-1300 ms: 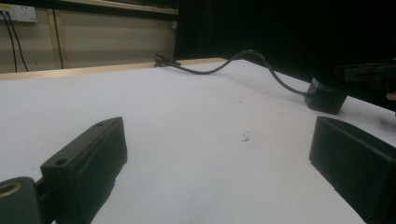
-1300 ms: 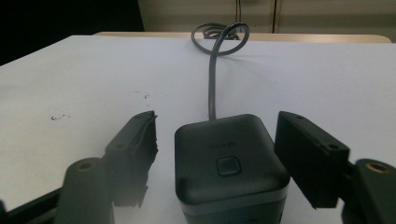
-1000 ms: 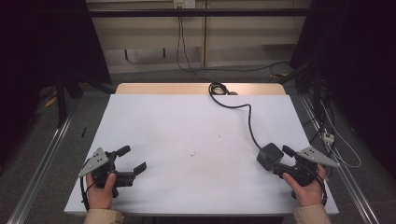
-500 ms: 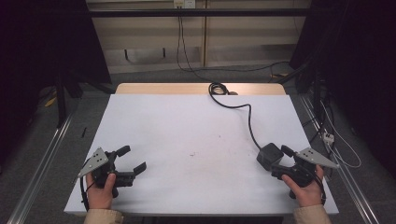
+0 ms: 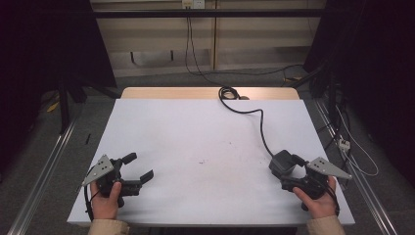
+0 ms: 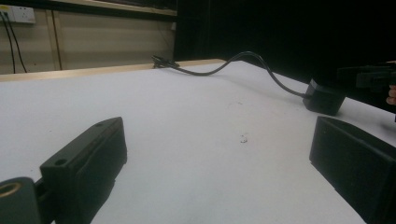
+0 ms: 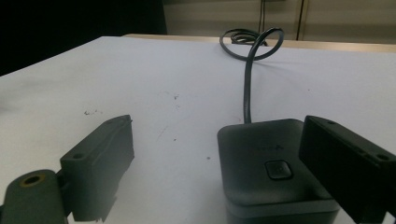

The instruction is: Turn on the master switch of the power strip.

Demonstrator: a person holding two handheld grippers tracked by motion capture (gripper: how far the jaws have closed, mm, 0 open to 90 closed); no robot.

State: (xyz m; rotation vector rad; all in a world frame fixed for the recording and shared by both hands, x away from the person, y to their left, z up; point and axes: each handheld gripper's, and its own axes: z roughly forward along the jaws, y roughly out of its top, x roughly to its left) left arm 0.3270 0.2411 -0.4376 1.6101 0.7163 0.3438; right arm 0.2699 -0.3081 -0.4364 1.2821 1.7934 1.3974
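- The right gripper (image 5: pixel 292 169) sits near the right front corner of the white table (image 5: pixel 195 137), held from behind by the person's right hand (image 5: pixel 318 200).
- Its jaws stand wide and have just been opening; a dark grey box (image 7: pixel 273 163) with a small square button on top sits between them, close against the right jaw, with a clear gap to the left jaw.
- Whether the right jaw touches the box cannot be told; the left one does not.
- A black cable (image 5: pixel 259 127) leaves the far side of the box and runs away from the right gripper to a loop at the table's far edge.
- The left gripper (image 5: pixel 138 169) rests near the left front corner, well apart from the box, gripped by the left hand (image 5: pixel 105 198).
- Its jaws are spread wide with only bare tabletop between them.
- In the left gripper view the box (image 6: pixel 324 97) lies far ahead and to the right, just beside the right gripper (image 6: pixel 373 77).
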